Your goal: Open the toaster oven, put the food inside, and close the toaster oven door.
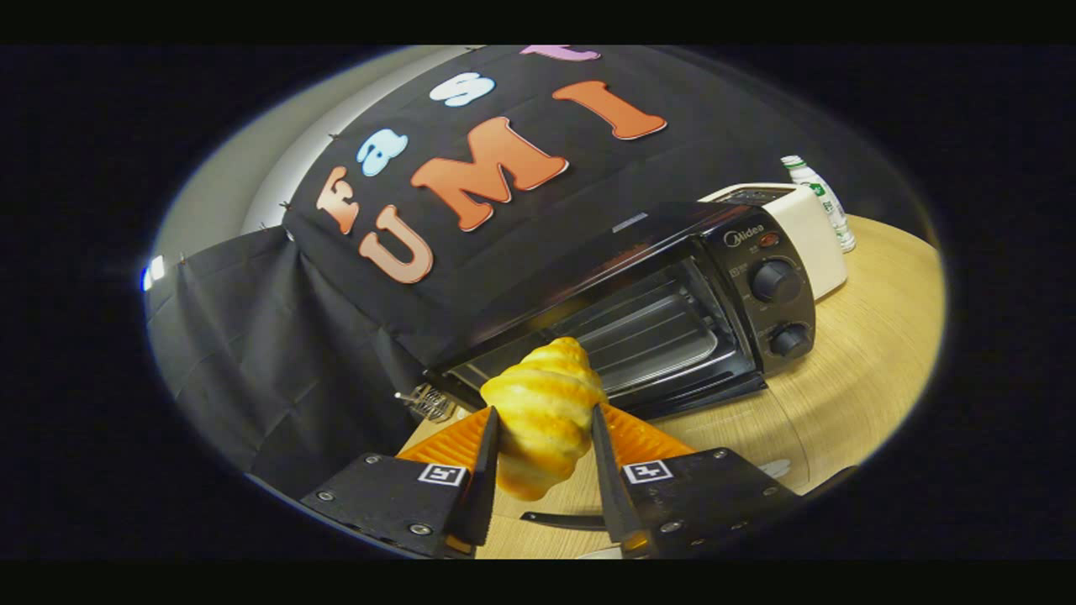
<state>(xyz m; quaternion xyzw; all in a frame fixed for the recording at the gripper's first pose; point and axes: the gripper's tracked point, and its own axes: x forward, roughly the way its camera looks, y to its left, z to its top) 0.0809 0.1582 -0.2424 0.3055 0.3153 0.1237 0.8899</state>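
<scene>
A whisk-like wire tool [430, 403] lies on the table [857, 370] at about nine o'clock from the held food, just beside the oven's near corner and in front of the hanging black cloth [252, 353]. The gripper [545, 424] is clamped on a croissant [542, 412], one finger [483, 458] pressing its flank at nine o'clock and the other at three o'clock, so the golden, ridged pastry stands between them with its pointed tip at twelve o'clock, raised clear of the wooden surface. A thin dark strip [563, 521] lies on the table just below the pastry, at six o'clock, between the finger bases; what it is cannot be told. Just beyond the tip sits the toaster oven [622, 311], a black box whose door [706, 391] hangs open and folded down toward the fingers, baring a wire rack [651, 332] in the lit cavity. The croissant is outside the oven, in front of the opening, its tip overlapping the cavity's lower edge. At three o'clock from the rack, two round knobs [775, 280] sit one above the other on the control panel. Behind the oven, at about one o'clock, a cream appliance [807, 231] stands touching or just beside it, and a clear bottle [820, 202] with a green-marked label stands upright at that appliance's far side.
</scene>
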